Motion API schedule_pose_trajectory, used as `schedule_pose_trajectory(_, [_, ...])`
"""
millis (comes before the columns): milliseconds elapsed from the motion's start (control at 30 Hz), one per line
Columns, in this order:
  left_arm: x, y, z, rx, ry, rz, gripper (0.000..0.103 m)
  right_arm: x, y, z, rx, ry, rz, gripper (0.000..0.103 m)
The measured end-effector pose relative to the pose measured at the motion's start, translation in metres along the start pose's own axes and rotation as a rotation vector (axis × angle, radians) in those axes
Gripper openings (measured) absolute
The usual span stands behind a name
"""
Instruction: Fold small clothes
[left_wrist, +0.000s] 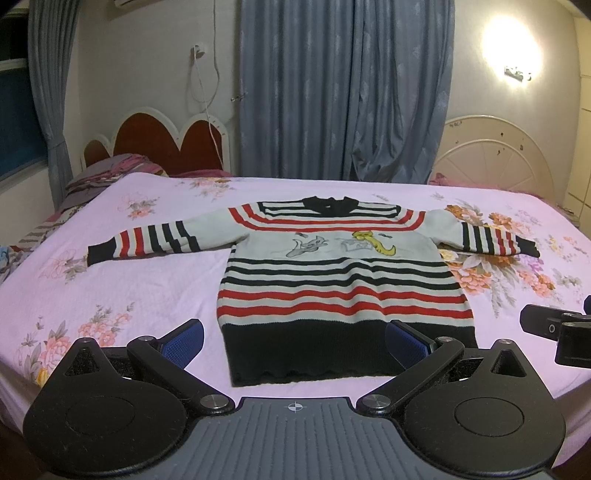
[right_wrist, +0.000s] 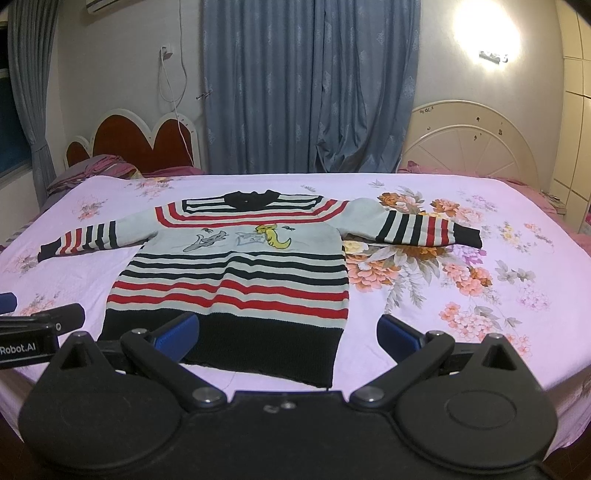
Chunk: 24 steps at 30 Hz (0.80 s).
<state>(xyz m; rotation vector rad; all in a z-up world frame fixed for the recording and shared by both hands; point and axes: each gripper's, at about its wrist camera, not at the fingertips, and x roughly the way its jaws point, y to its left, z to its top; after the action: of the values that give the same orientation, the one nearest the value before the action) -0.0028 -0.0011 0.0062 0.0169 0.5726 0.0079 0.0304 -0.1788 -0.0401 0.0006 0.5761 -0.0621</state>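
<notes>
A small striped sweater (left_wrist: 340, 280), grey with red and black bands and a black hem, lies flat and face up on the bed, both sleeves spread out sideways. It also shows in the right wrist view (right_wrist: 236, 273). My left gripper (left_wrist: 295, 341) is open and empty, its blue pads either side of the black hem at the near edge of the bed. My right gripper (right_wrist: 288, 334) is open and empty, over the hem's right corner. The right gripper also shows at the right edge of the left wrist view (left_wrist: 557, 332).
The bed has a pink floral sheet (left_wrist: 122, 295). A heart-shaped red headboard (left_wrist: 162, 140) and bedding (left_wrist: 103, 177) lie at the far left, blue curtains (left_wrist: 343, 92) behind, a white round headboard (left_wrist: 495, 155) at the far right.
</notes>
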Motion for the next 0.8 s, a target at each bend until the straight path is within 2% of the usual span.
schedule_pose_trajectory(800, [0.0001, 0.0044, -0.001, -0.002, -0.002, 0.004, 0.103, 0.0014, 0.0061, -0.0006, -0.006, -0.007, 0.0, 0.102])
